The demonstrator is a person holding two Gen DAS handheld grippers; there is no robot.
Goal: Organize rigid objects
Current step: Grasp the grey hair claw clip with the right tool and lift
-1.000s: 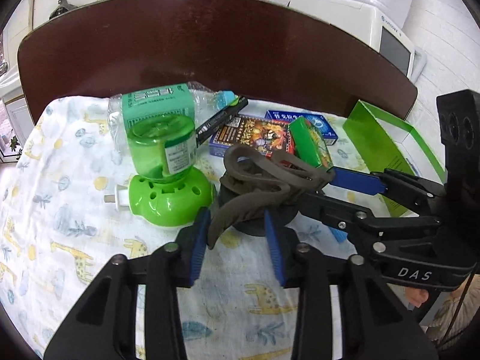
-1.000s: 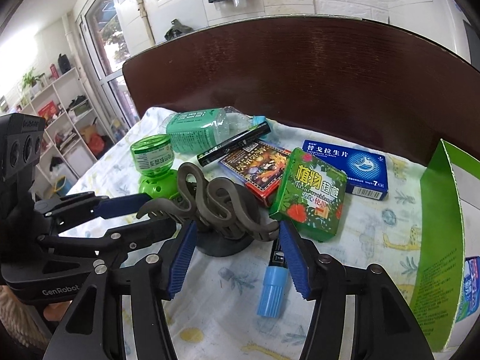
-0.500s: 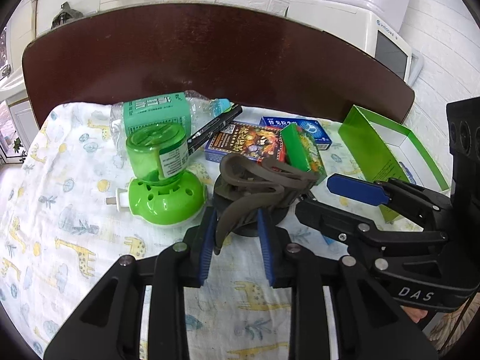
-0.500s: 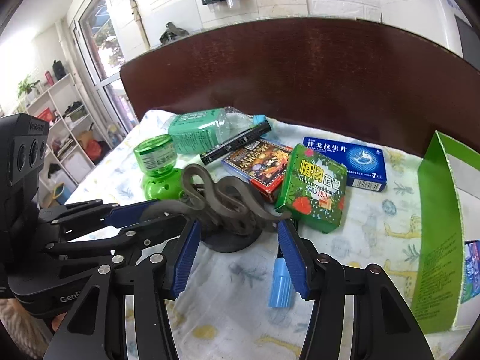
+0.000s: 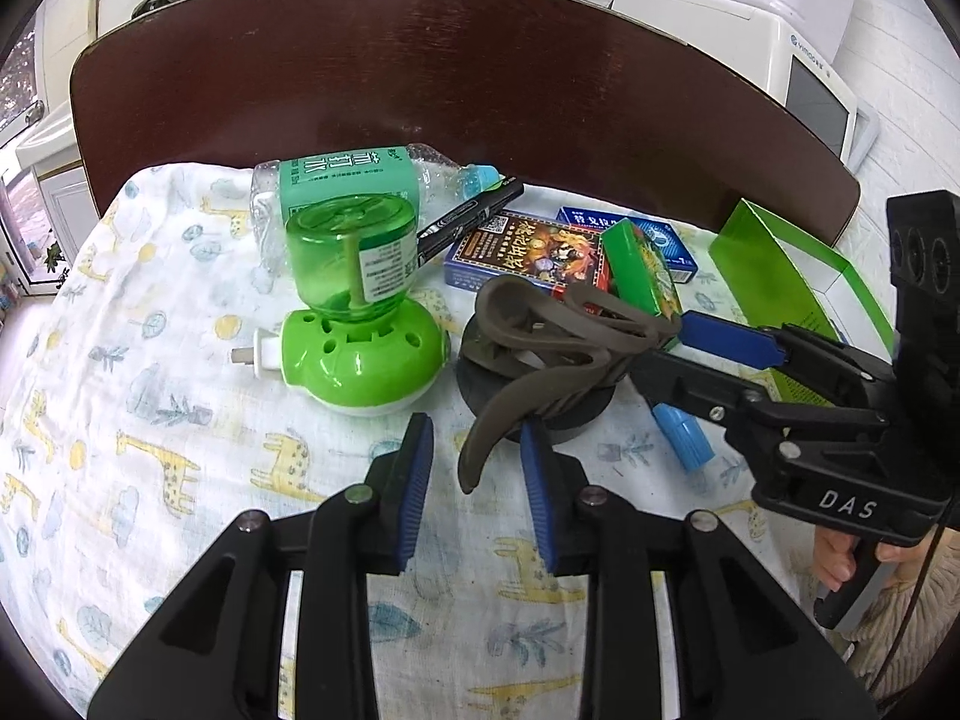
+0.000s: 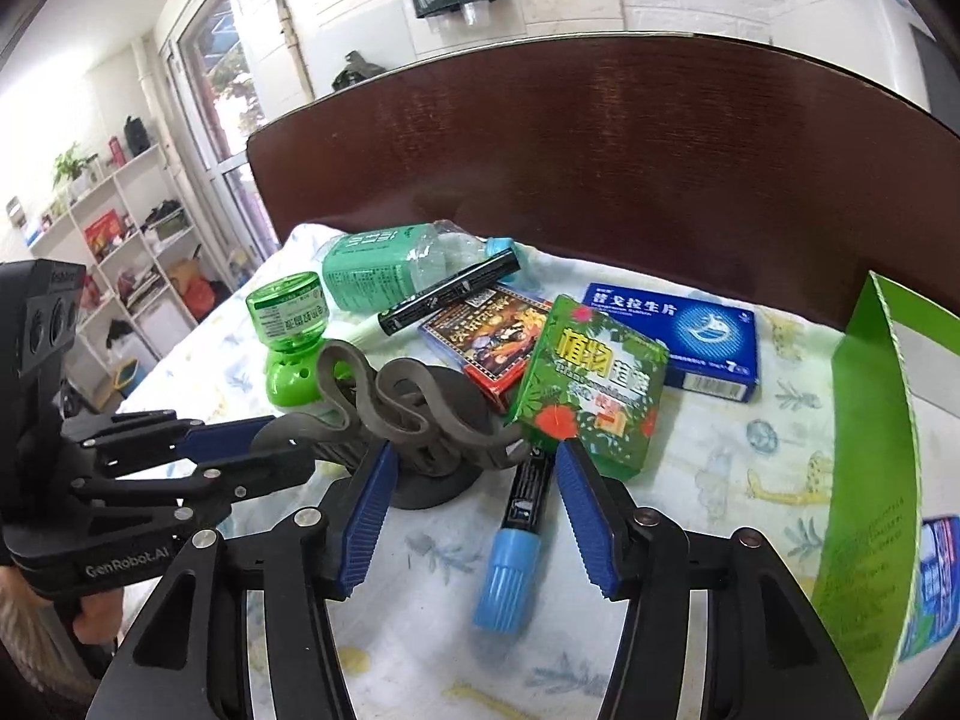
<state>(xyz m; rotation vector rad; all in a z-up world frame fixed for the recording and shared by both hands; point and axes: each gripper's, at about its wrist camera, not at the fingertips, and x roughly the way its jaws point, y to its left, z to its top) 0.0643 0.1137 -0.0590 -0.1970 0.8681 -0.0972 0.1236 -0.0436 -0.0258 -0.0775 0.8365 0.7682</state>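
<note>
A dark grey strap holder on a round black base (image 5: 534,360) stands mid-cloth; it also shows in the right wrist view (image 6: 414,420). My left gripper (image 5: 477,474) is open with a hanging strap end between its pads, not pinched. My right gripper (image 6: 474,492) is open around the base's right side and a blue-capped marker (image 6: 510,546). A green mosquito repeller (image 5: 354,312), a lying bottle (image 5: 348,174), a black marker (image 5: 474,216), a card box (image 5: 528,252), a green box (image 6: 588,384) and a blue medicine box (image 6: 678,330) lie around it.
An open green carton (image 6: 870,450) stands at the right, also in the left wrist view (image 5: 774,276). The giraffe-print cloth (image 5: 150,420) covers the dark wooden table (image 5: 420,72). A white appliance (image 5: 750,18) stands behind.
My left gripper has drawn back from the strap holder and its jaws have widened after narrowing. The right gripper has barely shifted and stays open.
</note>
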